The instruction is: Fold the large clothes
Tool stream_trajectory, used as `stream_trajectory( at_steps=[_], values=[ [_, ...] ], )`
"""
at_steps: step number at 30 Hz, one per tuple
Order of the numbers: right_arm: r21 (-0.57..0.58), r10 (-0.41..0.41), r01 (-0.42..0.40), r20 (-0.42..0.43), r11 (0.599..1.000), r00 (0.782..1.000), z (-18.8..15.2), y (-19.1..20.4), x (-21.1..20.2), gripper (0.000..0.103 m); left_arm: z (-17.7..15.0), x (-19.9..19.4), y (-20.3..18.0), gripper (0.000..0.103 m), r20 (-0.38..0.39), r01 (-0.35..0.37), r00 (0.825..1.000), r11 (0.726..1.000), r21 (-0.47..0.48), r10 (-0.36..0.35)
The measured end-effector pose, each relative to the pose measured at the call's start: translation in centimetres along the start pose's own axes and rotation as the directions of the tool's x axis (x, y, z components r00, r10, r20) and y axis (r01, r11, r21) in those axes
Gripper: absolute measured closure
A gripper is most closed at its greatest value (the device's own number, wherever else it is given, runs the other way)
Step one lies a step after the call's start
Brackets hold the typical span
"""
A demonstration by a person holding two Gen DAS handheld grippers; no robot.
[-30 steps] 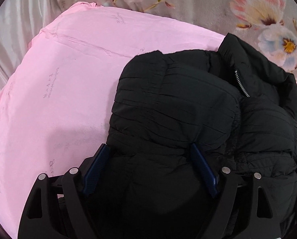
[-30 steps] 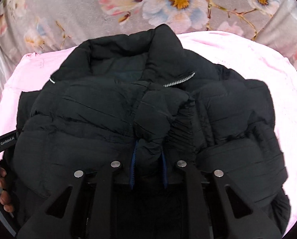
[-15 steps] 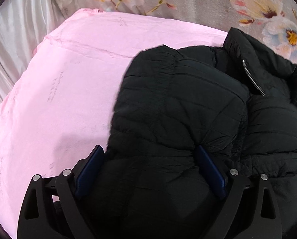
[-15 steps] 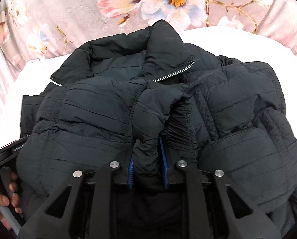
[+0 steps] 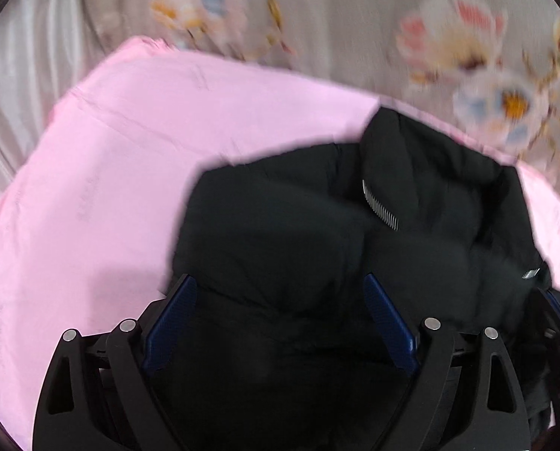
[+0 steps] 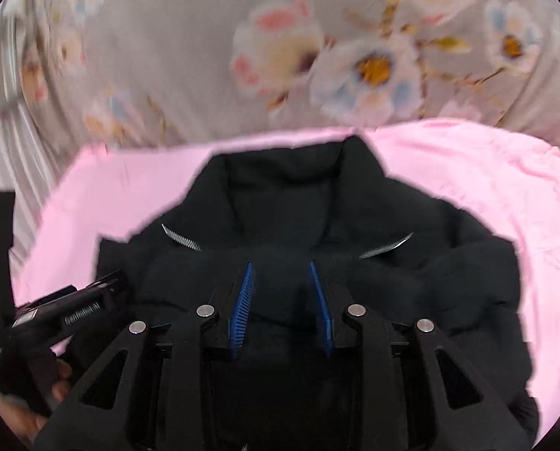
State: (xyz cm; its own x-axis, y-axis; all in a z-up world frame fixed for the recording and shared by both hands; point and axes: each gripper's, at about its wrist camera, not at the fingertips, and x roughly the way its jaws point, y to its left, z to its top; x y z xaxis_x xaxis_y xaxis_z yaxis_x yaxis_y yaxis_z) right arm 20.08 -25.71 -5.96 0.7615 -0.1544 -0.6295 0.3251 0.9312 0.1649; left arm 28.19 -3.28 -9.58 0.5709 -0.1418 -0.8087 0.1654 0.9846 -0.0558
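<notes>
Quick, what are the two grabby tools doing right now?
Left tool: open wide, black puffer jacket bulging between its fingers, not pinched.
Right tool: open, jacket under it, nothing gripped.

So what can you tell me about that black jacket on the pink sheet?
The black jacket is a puffy, quilted coat that looks padded. It lies on the pink sheet with its stand-up collar toward the floral cloth. Silver zipper teeth show on both sides of the open collar. The right gripper and the left gripper each hover open over its bulky, bunched lower part; blur hides finer detail.
</notes>
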Motion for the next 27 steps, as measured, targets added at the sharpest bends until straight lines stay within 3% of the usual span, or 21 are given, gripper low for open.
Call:
stream_trajectory(
  at_steps=[2, 8, 17, 27],
  values=[
    [-0.005, -0.008, 0.008, -0.035, 1.000, 0.999, -1.7, -0.1, 1.9, 0.073, -1.2, 1.4, -0.6, 0.015, 0.006, -0.034, 0.999, 0.999, 0.023, 0.034],
    [-0.068, -0.038, 0.037, -0.011, 0.997, 0.999, -4.7, 0.1, 3.2, 0.073, -3.2, 2.8, -1.0, 0.011, 0.068, -0.080, 0.995, 0.996, 0.038, 0.078],
    [-0.103, -0.069, 0.069, 0.007, 0.992, 0.998, -6.0, 0.3, 4.6, 0.074, -4.4, 3.4, -1.6, 0.011, 0.149, -0.144, 0.980, 0.988, 0.048, 0.135],
    [-0.105, -0.075, 0.076, 0.010, 0.992, 0.997, -6.1, 0.2, 5.0, 0.074, -4.7, 3.6, -1.8, 0.011, 0.171, -0.164, 0.973, 0.985, 0.050, 0.153]
  ],
)
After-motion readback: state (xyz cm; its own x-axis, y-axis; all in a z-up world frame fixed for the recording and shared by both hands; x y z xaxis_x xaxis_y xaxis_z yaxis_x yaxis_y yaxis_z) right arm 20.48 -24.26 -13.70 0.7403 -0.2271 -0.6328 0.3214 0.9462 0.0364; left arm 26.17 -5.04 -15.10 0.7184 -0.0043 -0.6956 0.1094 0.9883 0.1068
